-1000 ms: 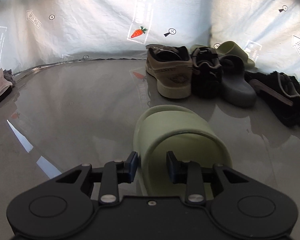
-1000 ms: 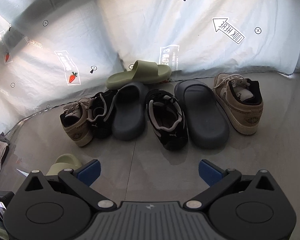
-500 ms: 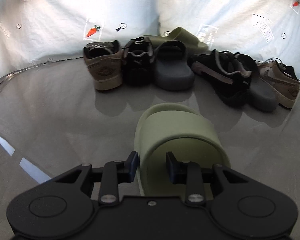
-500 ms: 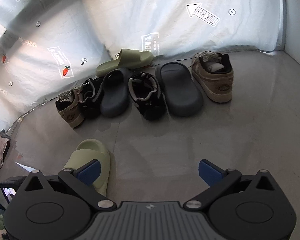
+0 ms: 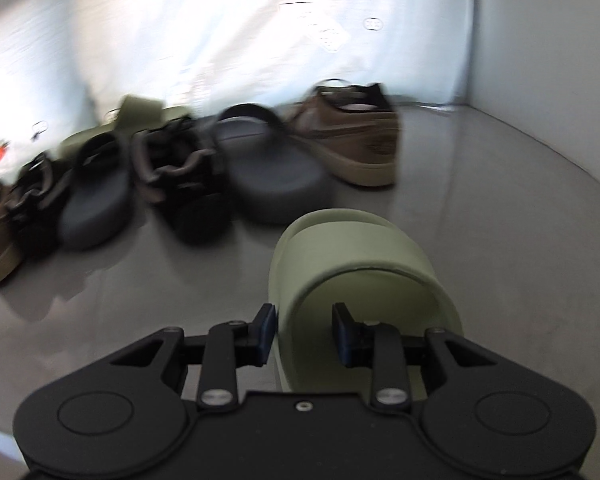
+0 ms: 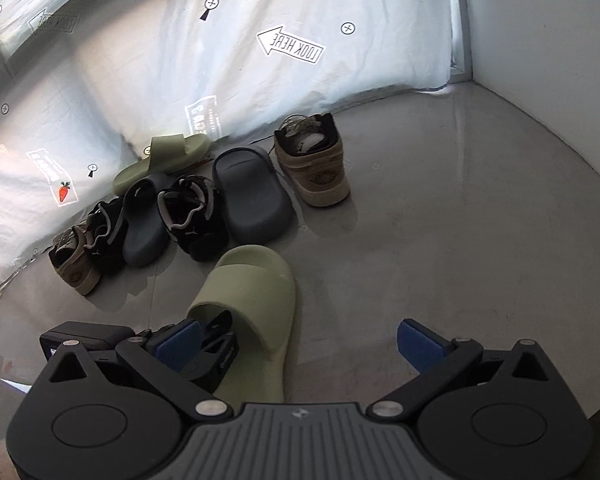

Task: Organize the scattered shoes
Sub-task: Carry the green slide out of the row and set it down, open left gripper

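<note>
My left gripper (image 5: 303,334) is shut on the left side of the strap of a light green slide (image 5: 360,276), one finger inside it, and holds it near the floor in front of a row of shoes. The right wrist view shows the same slide (image 6: 252,292) with the left gripper in it. The row holds a tan sneaker (image 6: 314,162), a grey slide (image 6: 250,196), a black sneaker (image 6: 194,216), a second grey slide (image 6: 142,220), a second black sneaker (image 6: 104,232) and a second tan sneaker (image 6: 74,264). The other green slide (image 6: 164,158) lies behind them. My right gripper (image 6: 300,340) is open and empty.
A white printed sheet (image 6: 220,60) hangs behind the row. A white wall (image 6: 540,40) closes the right side. Grey floor (image 6: 460,220) lies right of the tan sneaker.
My left gripper has carried the green slide to the right, closer to the row, now in front of the right grey slide. The left view is blurred from motion. The right gripper stays open.
</note>
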### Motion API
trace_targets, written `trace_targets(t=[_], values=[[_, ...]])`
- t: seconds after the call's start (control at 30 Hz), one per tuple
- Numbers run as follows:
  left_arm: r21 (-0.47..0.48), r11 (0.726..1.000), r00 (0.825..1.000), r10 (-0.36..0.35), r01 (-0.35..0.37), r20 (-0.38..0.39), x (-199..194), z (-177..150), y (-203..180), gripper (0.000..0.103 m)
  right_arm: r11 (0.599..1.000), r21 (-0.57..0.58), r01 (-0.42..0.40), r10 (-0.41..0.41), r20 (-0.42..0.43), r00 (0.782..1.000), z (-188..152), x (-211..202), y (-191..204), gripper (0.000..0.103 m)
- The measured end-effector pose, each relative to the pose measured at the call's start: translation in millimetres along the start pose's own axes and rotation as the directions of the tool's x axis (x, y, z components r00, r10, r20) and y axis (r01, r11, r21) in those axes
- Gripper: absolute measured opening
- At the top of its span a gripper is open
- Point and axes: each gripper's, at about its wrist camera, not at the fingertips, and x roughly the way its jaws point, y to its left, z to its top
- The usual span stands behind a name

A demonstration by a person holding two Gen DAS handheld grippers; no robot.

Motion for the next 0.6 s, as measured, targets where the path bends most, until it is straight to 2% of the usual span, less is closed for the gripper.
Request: trace_targets(t=[0.13,0.23,0.33,0.47,0.6], values=[[-0.018,0.998,0.997,-0.065,0.064,-0.041,-2.5,1.9,0.2,0.036,1.0,0.016,0.014,-0.015,0.018,1.0,1.5,-3.9,-8.4,0.103],[-0.061,0.994,0.993,-0.098,0.094,-0.064,-14.8,-2.4,17.6,0.038,1.0,0.024,0.011,-0.012,0.023,1.0,2.9,-3.4,-9.8,0.103],[-0.081,0.992,0.994,-0.101,0.097,-0.048,-33.9,-10.2,42.6,0.053,0.999,0.038,-0.011,0.01,0.012,1.0,6.0,4.1,-6.3,0.103],[-0.081,0.995,0.998,-0.061,0.059,-0.022,-56.4,-22.7,78.8,0.053,0.998,0.021,-0.057,0.057,0.001,0.998,10.5,17.1,11.9,0.103],[-0.168,0.985,0.999,-0.027,0.03,0.019,-72.2,-22.7,118.2,0.057,0.995,-0.061,-0.078,0.078,-0.014,0.997,13.9,34.9,42.1,0.103]])
